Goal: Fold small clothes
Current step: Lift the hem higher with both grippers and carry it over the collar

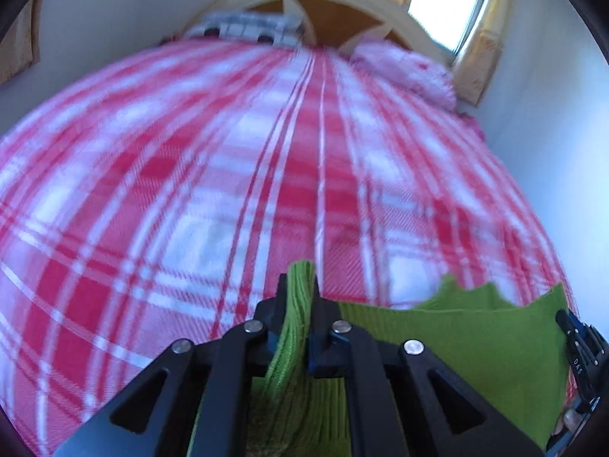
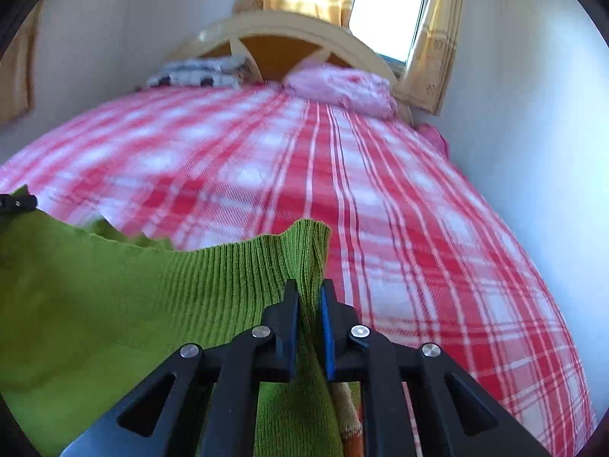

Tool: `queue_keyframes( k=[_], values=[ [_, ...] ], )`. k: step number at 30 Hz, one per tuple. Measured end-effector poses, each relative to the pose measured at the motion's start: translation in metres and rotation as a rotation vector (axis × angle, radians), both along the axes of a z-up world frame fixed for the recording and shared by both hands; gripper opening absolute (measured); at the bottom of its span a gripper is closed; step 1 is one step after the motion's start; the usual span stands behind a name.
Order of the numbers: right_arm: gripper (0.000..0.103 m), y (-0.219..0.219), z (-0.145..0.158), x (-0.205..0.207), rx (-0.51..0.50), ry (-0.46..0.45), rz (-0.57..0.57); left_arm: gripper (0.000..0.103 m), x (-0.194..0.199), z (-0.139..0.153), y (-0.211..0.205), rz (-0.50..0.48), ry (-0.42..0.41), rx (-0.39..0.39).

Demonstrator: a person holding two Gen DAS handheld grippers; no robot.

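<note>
Green knit garment (image 2: 114,304) hung stretched above the bed (image 2: 418,228), unfolded; left gripper (image 1: 298,289) and right gripper (image 2: 308,293) fingers clamped its ribbed corners.

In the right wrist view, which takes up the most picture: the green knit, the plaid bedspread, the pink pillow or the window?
Largest to smallest, as seen:
1. plaid bedspread
2. green knit, which looks big partly because it hangs close to the camera
3. pink pillow and window, too alike to rank
</note>
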State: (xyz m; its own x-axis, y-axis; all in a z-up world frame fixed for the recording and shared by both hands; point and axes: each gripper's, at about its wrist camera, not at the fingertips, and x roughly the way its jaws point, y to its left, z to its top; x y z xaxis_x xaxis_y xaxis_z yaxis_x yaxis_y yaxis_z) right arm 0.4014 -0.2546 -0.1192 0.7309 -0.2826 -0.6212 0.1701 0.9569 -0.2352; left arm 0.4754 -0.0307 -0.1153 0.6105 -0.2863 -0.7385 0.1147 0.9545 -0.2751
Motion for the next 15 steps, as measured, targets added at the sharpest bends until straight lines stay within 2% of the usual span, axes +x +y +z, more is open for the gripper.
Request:
queue_keyframes(
  k=[3, 6, 11, 13, 15],
  values=[
    [0.010, -0.002, -0.007, 0.006, -0.022, 0.032, -0.024, 0.008, 0.004, -0.001, 0.006, 0.017, 0.018, -0.021],
    [0.011, -0.005, -0.022, 0.022, -0.017, 0.146, -0.025, 0.012, 0.006, -0.004, 0.004, 0.019, 0.038, -0.001],
    [0.016, -0.005, -0.019, 0.024, -0.015, 0.166, -0.009, 0.012, 0.004, 0.003, -0.006, -0.006, 0.051, 0.077],
    [0.017, -0.020, -0.004, 0.011, 0.106, 0.135, 0.018, 0.015, -0.004, 0.016, -0.002, -0.033, 0.041, 0.120],
    [0.018, -0.043, 0.027, -0.033, 0.220, -0.023, -0.011, 0.018, -0.029, 0.036, 0.009, -0.066, -0.023, 0.159]
  ],
)
